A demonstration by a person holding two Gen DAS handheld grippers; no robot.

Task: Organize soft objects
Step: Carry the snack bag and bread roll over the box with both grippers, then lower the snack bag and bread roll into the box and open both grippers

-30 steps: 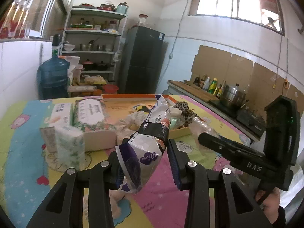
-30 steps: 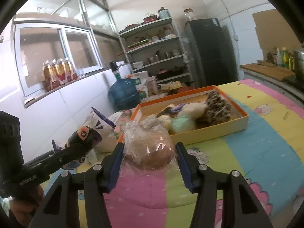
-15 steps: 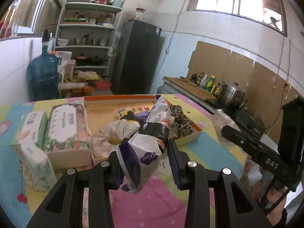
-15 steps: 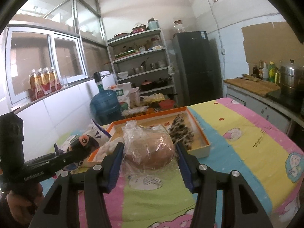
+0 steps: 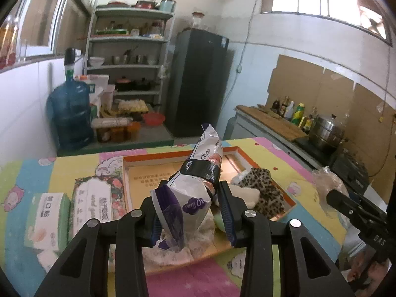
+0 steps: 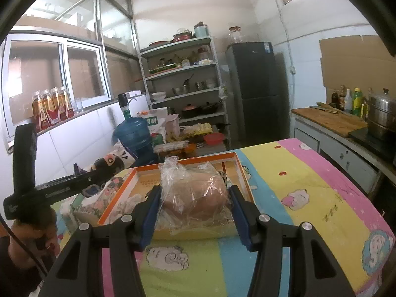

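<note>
In the left wrist view, the left tool [image 5: 191, 214] pinches a white and purple plastic packet [image 5: 190, 193] wrapped with a black band, which stands tilted at the centre of the frame above the near part of the orange-rimmed tray [image 5: 288, 198]. A leopard-print soft item [image 5: 266, 193] and white fluffy pieces [image 5: 198, 232] lie in the tray to the packet's right and below it. Two tissue packs [image 5: 96, 205] sit at the left of the frame on the colourful cartoon-print tabletop [image 5: 284, 158]. In the right wrist view, the right tool [image 6: 194, 214] grips a clear bag holding a brown rounded thing [image 6: 195, 195], at the frame's centre in front of the tray's near edge.
</note>
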